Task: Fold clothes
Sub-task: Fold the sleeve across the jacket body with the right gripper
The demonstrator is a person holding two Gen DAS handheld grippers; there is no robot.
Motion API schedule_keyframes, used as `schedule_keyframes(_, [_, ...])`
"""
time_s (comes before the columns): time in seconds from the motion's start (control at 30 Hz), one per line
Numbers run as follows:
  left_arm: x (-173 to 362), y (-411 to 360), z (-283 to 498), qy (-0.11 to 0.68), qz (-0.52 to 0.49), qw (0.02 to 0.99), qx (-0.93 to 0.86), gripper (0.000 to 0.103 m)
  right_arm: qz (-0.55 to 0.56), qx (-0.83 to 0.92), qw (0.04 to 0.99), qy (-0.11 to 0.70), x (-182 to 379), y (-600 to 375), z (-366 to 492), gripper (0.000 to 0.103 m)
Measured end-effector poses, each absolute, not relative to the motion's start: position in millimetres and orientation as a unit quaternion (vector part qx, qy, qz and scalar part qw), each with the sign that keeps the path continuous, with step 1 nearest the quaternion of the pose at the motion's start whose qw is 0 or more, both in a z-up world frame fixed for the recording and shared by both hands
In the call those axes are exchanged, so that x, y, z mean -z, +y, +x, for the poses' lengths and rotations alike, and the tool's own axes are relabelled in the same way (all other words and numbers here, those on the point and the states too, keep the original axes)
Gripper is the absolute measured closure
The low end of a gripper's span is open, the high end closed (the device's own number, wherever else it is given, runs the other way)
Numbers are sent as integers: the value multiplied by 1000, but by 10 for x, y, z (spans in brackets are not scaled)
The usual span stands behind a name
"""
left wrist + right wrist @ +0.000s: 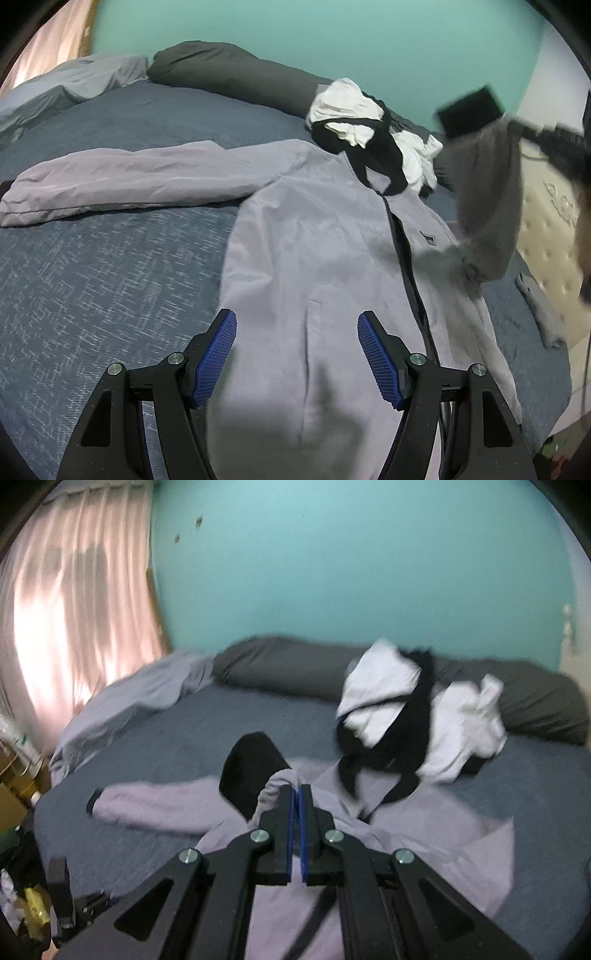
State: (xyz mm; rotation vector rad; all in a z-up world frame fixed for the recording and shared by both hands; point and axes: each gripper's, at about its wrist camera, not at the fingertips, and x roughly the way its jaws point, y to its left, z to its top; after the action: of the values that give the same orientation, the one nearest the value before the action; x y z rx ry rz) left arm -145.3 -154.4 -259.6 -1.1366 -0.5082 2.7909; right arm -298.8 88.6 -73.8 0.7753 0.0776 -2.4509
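A lavender zip jacket (pixel 314 240) lies face up on the blue bedspread (pixel 92 277), one sleeve (pixel 129 177) stretched out to the left. My left gripper (pixel 297 332) hovers open over the jacket's lower front, with nothing between its blue pads. My right gripper (pixel 297 790) is shut on the jacket's other sleeve (pixel 275 786), just behind its black cuff (pixel 251 768). In the left wrist view that sleeve (pixel 487 206) hangs lifted and blurred above the jacket's right side, cuff (pixel 471 110) uppermost.
A crumpled white and black garment (pixel 354 122) lies at the jacket's collar, against a long dark grey pillow (pixel 229 74). A bare cream mattress edge (pixel 546 221) runs along the right. A pink curtain (pixel 74 627) and floor clutter (pixel 33 912) lie to the left.
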Motion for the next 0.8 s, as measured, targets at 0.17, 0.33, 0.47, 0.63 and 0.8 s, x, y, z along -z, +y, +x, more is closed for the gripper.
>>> schedule_keyframes(0.17, [2582, -1700, -1404, -177, -366, 30, -913, 31, 362, 883, 295, 48, 1467, 446, -2834, 101])
schedule_keyframes(0.33, [2600, -1801, -1399, -188, -367, 23, -911, 31, 379, 870, 307, 70, 1748, 304, -2647, 101])
schedule_keyframes(0.47, [2583, -1818, -1409, -189, -365, 23, -912, 31, 378, 863, 328, 66, 1711, 235, -2578, 101])
schedule_keyframes(0.63, [2592, -1833, -1407, -190, -365, 22, -911, 31, 425, 832, 351, 63, 1964, 133, -2543, 101])
schedule_keyframes(0.8, [2622, -1840, -1411, -190, -370, 20, -909, 31, 457, 812, 357, 68, 2212, 115, -2486, 97])
